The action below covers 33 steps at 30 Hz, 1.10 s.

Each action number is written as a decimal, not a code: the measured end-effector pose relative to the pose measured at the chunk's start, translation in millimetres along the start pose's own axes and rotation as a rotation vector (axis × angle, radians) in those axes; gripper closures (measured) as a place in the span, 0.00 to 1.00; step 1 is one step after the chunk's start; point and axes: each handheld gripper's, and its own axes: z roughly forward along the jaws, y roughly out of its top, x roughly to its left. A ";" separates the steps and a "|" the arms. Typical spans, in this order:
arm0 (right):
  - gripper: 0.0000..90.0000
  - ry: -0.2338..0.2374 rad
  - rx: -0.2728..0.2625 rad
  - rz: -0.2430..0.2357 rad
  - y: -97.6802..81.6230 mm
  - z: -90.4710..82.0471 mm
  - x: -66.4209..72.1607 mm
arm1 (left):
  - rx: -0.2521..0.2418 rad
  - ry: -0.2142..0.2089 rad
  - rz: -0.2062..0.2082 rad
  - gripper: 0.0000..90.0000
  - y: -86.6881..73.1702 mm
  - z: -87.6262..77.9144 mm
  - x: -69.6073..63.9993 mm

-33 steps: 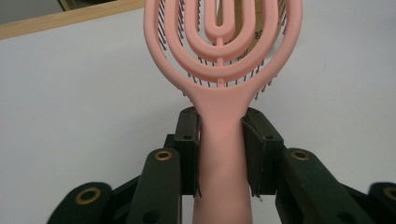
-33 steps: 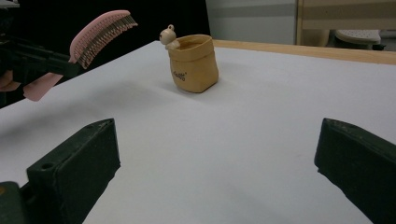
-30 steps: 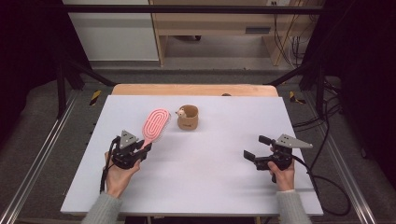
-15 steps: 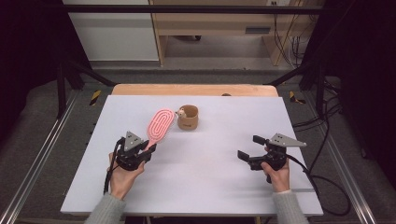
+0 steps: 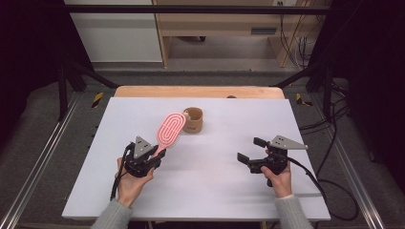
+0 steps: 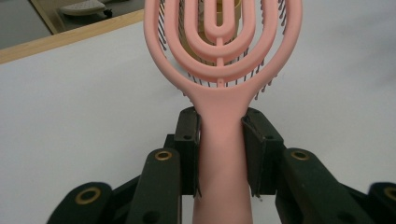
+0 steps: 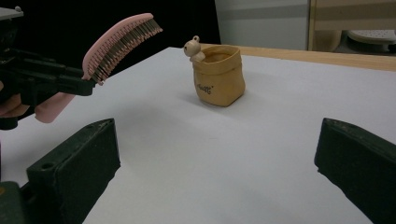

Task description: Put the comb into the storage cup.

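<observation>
Hairbrush [image 6: 223, 88]: light, stiff plastic; slick handle, best held there.
Place: head beyond the left gripper [image 5: 152, 160], near the pot [image 5: 193, 120].
Left gripper: clamped on handle.
Right gripper [image 5: 250, 151]: jaws apart, empty.

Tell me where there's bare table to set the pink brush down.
Bare table runs between the left gripper and the open right gripper, and on to the near edge. The far right, beyond the tan pouch-shaped pot, is free too. It is crowded only where the pink brush, clamped by its handle, hangs beside that pot.
</observation>
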 end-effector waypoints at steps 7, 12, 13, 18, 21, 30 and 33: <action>0.00 0.005 -0.007 0.005 2.0 6.1 7.8 | -0.002 -0.010 0.012 0.76 1.2 0.0 -6.2; 0.00 0.003 -0.018 0.025 3.3 9.3 11.5 | 0.000 -0.015 0.025 0.76 2.0 0.6 -10.2; 0.00 0.001 -0.021 0.025 3.5 10.0 12.0 | -0.001 -0.014 0.027 0.76 2.0 0.8 -11.4; 0.01 0.009 -0.021 0.036 5.3 14.2 16.3 | 0.000 -0.019 0.038 0.76 2.5 1.5 -16.2; 0.01 0.013 -0.015 0.028 6.1 16.7 19.6 | -0.004 -0.025 0.041 0.76 3.2 2.1 -19.8; 0.01 0.030 -0.007 0.024 7.6 22.7 26.5 | -0.003 -0.025 0.062 0.76 4.6 4.8 -29.5; 0.01 0.030 -0.008 0.027 8.0 23.3 27.1 | -0.003 -0.024 0.068 0.76 5.2 5.2 -32.4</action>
